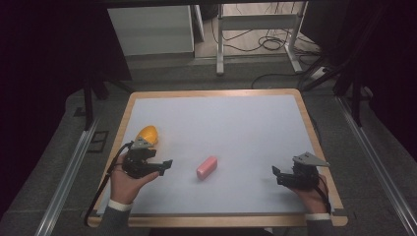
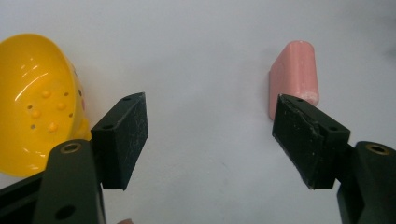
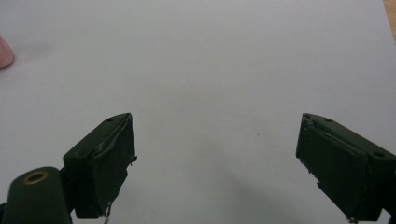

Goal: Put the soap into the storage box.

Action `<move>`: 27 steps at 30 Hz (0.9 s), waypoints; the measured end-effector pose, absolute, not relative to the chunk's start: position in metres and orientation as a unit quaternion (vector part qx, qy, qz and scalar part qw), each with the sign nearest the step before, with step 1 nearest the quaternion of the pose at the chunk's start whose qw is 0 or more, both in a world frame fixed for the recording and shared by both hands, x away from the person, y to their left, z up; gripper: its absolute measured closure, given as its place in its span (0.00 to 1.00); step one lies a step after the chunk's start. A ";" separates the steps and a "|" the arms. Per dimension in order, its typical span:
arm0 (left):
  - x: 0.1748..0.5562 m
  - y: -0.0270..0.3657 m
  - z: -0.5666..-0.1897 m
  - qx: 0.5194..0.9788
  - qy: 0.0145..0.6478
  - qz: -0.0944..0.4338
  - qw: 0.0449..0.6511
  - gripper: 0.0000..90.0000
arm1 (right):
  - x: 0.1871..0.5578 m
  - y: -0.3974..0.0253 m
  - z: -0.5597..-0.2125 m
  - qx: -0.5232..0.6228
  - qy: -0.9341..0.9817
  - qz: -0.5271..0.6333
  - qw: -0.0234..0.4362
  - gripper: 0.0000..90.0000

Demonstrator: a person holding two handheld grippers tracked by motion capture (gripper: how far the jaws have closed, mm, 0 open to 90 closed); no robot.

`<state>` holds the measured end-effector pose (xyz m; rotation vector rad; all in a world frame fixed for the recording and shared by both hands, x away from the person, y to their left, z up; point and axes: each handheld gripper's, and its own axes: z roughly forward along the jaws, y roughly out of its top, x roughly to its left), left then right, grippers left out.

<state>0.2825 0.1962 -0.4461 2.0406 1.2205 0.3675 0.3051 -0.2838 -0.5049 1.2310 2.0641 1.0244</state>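
Tongs (image 2: 210, 140) (spread wide) flank pink block (image 2: 295, 77) on white mat (image 1: 236, 128).

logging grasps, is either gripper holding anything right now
Nothing is held: the left gripper and right gripper are both open, with only bare table between the jaws.

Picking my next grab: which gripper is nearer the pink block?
Left. The left gripper sits just left of the pink block, jaws open toward it. The right gripper is farther off to the block's right, also open.

A pink block (image 1: 206, 167) lies flat mid-table, perhaps soap.
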 end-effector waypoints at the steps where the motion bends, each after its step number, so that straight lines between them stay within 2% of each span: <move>1: 0.283 0.194 -0.446 0.792 0.472 0.144 0.358 0.30 | 0.305 -0.284 -0.505 0.455 0.763 0.378 0.262 0.13; 27: 0.294 0.158 -0.443 0.817 0.438 0.132 0.352 0.29 | 0.306 -0.284 -0.506 0.457 0.764 0.375 0.259 0.13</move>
